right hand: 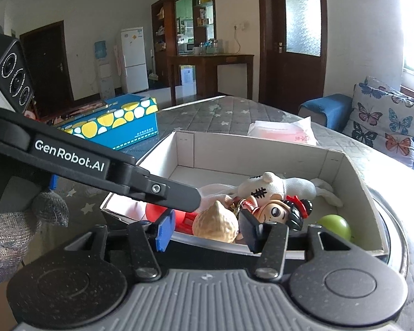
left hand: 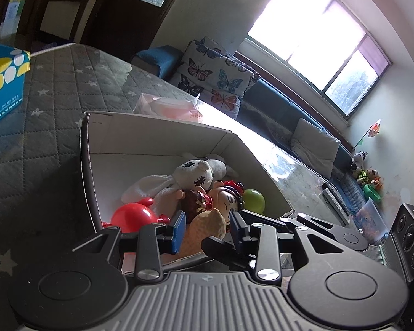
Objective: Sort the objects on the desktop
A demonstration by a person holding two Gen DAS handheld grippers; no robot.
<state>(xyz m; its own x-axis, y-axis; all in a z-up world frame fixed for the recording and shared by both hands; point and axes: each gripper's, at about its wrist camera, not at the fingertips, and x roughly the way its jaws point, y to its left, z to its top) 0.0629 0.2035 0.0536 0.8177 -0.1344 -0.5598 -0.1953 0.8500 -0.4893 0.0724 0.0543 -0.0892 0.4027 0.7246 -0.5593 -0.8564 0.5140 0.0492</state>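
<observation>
A white cardboard box (left hand: 157, 138) (right hand: 251, 160) on the quilted table holds several toys: a white stitched plush (left hand: 190, 176) (right hand: 276, 187), a red plastic toy (left hand: 132, 216) (right hand: 154, 211), a doll with black hair and red bow (left hand: 229, 201) (right hand: 284, 209), a green ball (left hand: 254, 200) (right hand: 335, 226) and a tan peanut-shaped toy (left hand: 207, 231) (right hand: 216, 224). My left gripper (left hand: 208, 230) is open over the box's near edge, the peanut toy between its jaws. My right gripper (right hand: 207, 230) is open, also either side of the peanut toy. The left gripper's arm (right hand: 96, 165) crosses the right wrist view.
A blue tissue box with yellow and white spots (left hand: 2, 80) (right hand: 110, 124) lies on the grey star-quilted table (left hand: 55, 110). A pink plastic packet (left hand: 168, 107) (right hand: 284, 131) lies behind the box. A sofa with a butterfly cushion (left hand: 215, 74) (right hand: 383, 121) stands beyond the table.
</observation>
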